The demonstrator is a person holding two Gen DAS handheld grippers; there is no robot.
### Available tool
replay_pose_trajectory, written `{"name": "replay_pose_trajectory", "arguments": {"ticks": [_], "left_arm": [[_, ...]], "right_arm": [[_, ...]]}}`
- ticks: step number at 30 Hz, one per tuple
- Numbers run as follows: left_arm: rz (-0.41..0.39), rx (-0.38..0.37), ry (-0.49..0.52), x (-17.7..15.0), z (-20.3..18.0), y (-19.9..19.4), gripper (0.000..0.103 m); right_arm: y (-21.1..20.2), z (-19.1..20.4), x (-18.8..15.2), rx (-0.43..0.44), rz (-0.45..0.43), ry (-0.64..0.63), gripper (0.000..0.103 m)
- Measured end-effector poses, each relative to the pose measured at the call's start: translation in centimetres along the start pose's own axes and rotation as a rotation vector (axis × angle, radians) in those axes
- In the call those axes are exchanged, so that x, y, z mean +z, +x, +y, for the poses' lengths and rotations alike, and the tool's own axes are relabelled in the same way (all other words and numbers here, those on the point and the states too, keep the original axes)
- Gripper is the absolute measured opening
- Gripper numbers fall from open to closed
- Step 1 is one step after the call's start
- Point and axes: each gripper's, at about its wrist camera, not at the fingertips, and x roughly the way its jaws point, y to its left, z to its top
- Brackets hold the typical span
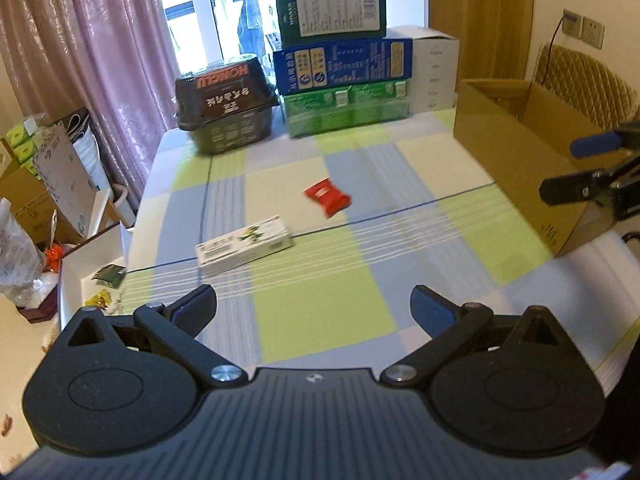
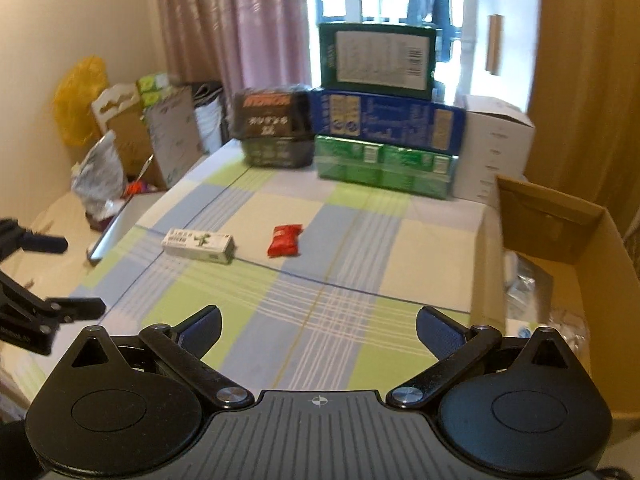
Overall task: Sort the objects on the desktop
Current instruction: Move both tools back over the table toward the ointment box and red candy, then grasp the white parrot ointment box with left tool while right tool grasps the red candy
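Note:
A white carton with green print (image 1: 245, 245) (image 2: 199, 245) lies flat on the checked tablecloth (image 1: 320, 312). To its right lies a red snack packet (image 1: 327, 197) (image 2: 285, 241). My left gripper (image 1: 314, 308) hovers open over the near cloth, short of the carton, with nothing between its fingers. My right gripper (image 2: 319, 329) is also open and empty above the near part of the table. An open cardboard box (image 1: 516, 148) (image 2: 560, 240) stands at the right edge, with clear plastic items inside. Each gripper shows at the side of the other's view.
Stacked green, blue and green cartons (image 1: 340, 60) (image 2: 384, 128) and a white box (image 1: 434, 68) stand at the far edge, beside a dark basket (image 1: 226, 104) (image 2: 276, 132). Boxes, bags and a white tray (image 1: 96, 264) crowd the floor left of the table.

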Motion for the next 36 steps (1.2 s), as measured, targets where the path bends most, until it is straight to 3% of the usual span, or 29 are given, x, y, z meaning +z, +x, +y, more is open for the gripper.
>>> {"name": "replay_pose_trajectory", "arguments": {"ticks": [9,16,21,25,36], "left_arm": [[-0.023,0.025,0.135,0.2,3.4,2.2,0.101],[-0.035,0.007,0.226,0.1,5.9,7.5,0.101],[-0.020,-0.022,0.290,-0.1,7.9,12.2,0.099],[0.010,-0.061,0.351,0.1,9.3,15.7,0.093],[0.081,-0.193,0.498,1.4,10.5,22.3,0.086]], "right_arm": [[4.7,1.6,1.2,0.037,0.038,-0.076,0.101],[10.1,2.3,1.6,0.055,0.047,-0.085,0.101],[14.3,2.2,2.0,0.075,0.046,-0.092,0.099],[17.6,2.2,2.6,0.091,0.060,-0.119,0.092],[25.3,1.8,4.8,0.118,0.117,-0.217,0.077]]}}
